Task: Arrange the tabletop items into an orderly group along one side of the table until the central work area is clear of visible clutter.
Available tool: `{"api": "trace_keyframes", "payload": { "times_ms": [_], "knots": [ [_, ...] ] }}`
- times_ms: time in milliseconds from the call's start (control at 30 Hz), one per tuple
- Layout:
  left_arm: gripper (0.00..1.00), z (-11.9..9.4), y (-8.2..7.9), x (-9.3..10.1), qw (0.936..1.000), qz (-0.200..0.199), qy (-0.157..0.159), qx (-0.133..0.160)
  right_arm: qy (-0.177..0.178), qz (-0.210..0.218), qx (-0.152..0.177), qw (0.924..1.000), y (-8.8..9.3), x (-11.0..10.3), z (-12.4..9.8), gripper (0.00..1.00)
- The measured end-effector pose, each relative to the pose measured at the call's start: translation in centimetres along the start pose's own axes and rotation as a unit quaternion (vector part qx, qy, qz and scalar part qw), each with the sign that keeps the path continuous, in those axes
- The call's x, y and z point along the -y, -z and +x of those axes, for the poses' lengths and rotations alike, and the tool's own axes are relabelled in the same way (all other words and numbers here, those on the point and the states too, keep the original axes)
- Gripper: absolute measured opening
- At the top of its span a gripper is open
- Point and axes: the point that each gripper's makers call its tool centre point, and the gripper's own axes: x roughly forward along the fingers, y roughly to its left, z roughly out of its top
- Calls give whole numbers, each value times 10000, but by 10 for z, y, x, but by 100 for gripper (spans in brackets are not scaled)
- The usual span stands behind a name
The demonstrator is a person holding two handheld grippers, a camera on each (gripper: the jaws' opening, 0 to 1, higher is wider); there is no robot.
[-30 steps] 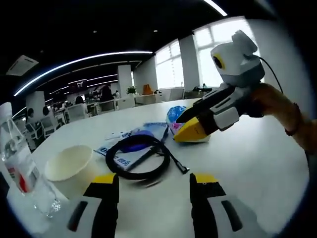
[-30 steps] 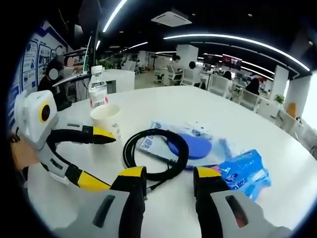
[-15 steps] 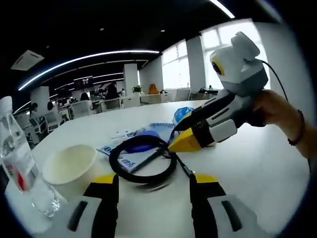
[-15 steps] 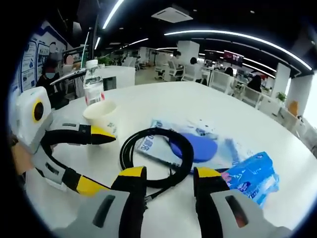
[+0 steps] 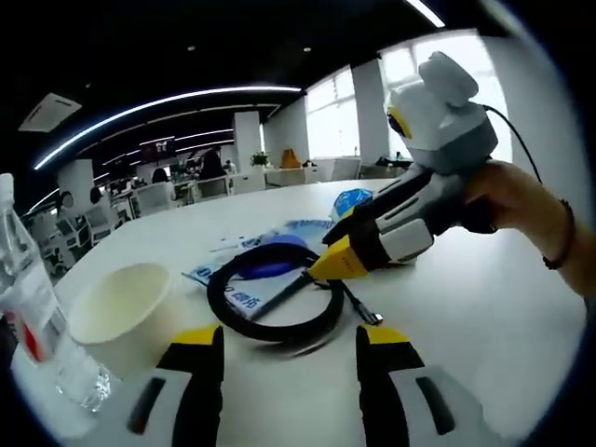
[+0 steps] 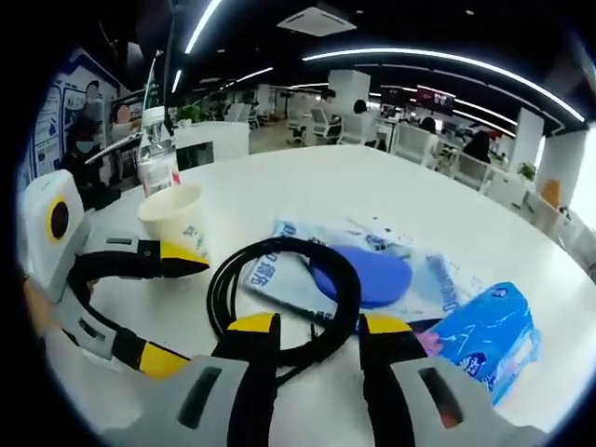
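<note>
hovering open right gripper point(image 6: 318, 326) at black cable coil point(image 6: 284, 298).

This is a large open-plan office. Long strips of ceiling light point(image 6: 438, 65) run in curves over a dark ceiling, and a square air-conditioning vent point(image 6: 317, 19) sits up there too. Rows of desks with pale office chairs point(image 6: 410, 140) stretch far back, some people seated among them. White square columns point(image 5: 247, 140) stand between the rows, and tall bright windows point(image 5: 335, 116) line one wall. A dark screen point(image 6: 436, 100) hangs in the distance, and printed posters point(image 6: 60, 102) cover a wall on one side. A potted plant point(image 5: 259, 159) stands near a column. The broad white counter point(image 6: 317, 186) in front looks like a meeting table.
</note>
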Motion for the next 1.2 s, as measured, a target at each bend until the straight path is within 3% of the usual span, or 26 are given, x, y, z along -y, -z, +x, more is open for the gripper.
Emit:
{"api": "trace_keyframes", "payload": {
  "times_ms": [667, 867, 1000, 1200],
  "knots": [
    [56, 14, 5, -3, 9998, 44, -72, -152, 85, 151, -98, 9998, 3, 6, 20, 31],
    [56, 16, 6, -3, 9998, -33, -53, -172, 316, -238, -177, 9991, 5, 11, 25, 26],
    [56, 20, 5, -5, 9998, -39, -33, -170, 206, 22, -116, 9997, 4, 11, 28, 26],
    [55, 25, 8, -4, 9998, -89, -18, -156, 222, -14, -191, 9996, 6, 11, 33, 25]
  ]
}}
